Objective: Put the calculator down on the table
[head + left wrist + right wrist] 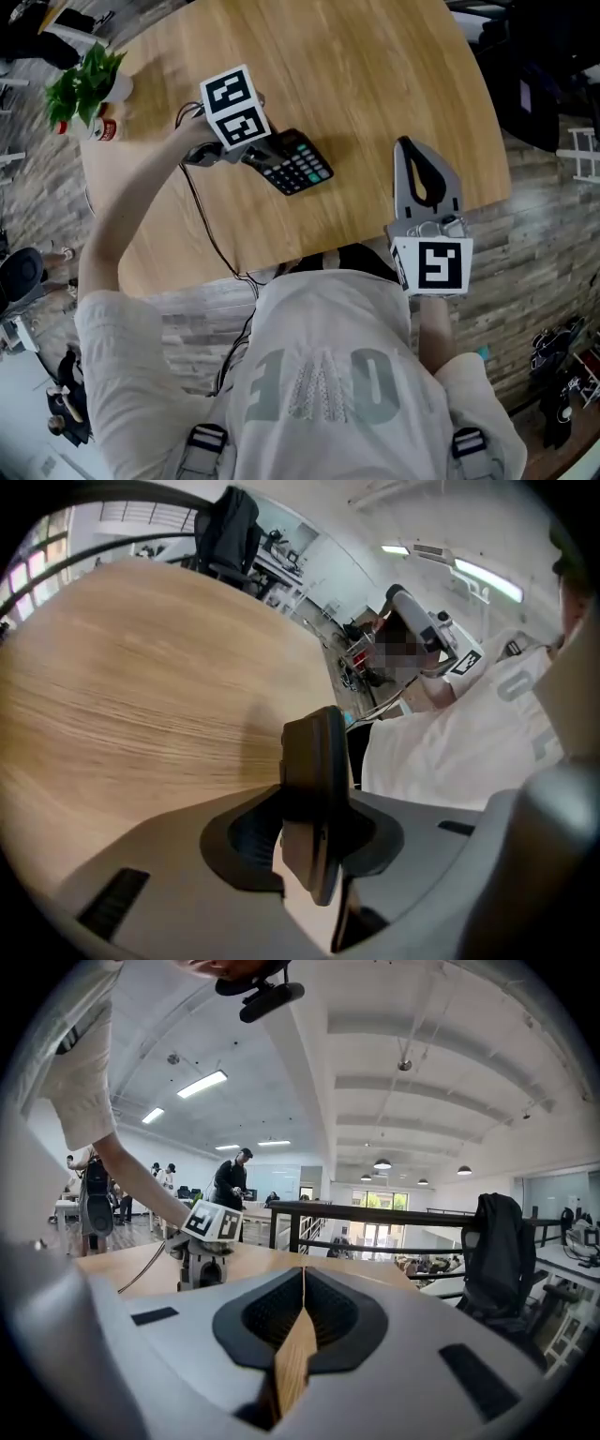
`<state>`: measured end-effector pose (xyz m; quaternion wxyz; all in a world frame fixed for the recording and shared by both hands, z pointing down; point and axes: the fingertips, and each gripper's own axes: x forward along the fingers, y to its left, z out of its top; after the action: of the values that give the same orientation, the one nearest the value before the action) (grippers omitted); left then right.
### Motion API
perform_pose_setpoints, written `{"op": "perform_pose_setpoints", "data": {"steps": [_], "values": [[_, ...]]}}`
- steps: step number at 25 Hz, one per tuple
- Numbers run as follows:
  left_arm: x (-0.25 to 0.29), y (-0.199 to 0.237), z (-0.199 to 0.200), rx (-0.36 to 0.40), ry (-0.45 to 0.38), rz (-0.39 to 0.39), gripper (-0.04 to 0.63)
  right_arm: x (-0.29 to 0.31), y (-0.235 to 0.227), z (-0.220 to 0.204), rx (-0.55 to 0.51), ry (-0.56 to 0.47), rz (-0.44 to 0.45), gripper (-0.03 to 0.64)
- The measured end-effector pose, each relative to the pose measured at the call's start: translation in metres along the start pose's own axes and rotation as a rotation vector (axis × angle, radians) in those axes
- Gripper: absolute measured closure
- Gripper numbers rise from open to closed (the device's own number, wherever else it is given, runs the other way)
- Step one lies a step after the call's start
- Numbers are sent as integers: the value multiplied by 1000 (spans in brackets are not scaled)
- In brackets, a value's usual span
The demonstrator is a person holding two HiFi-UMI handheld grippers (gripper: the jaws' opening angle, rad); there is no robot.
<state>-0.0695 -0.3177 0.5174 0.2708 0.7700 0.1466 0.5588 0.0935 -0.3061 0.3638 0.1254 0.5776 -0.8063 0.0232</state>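
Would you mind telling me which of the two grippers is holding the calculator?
The left gripper, at the head view's left: its jaws clamp the black calculator, whereas the right gripper is shut with nothing between its jaws.

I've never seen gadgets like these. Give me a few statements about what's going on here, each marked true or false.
1. The left gripper is clamped on the calculator. True.
2. The right gripper is also holding something. False: its jaws are together with nothing between them.
3. A green potted plant stands near the edge of the table. True.
4. The table top is glass. False: it is light wood with visible grain.
5. The calculator's keys face down. False: in the head view the keys face up.
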Motion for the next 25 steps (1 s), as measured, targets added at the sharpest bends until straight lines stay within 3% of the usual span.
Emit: {"op": "perform_pose_setpoints", "data": {"steps": [7,14,18,25], "values": [[46,7,3,-63,106,-196,476,-1,-1,-30,57,93,35,597],[58,16,11,-116,117,-264,475,8,-6,-41,42,123,48,595],[61,21,11,-120,110,-252,474,14,-10,-41,29,116,45,597],[65,39,6,-92,111,-107,474,12,-9,-40,33,102,55,597]]}}
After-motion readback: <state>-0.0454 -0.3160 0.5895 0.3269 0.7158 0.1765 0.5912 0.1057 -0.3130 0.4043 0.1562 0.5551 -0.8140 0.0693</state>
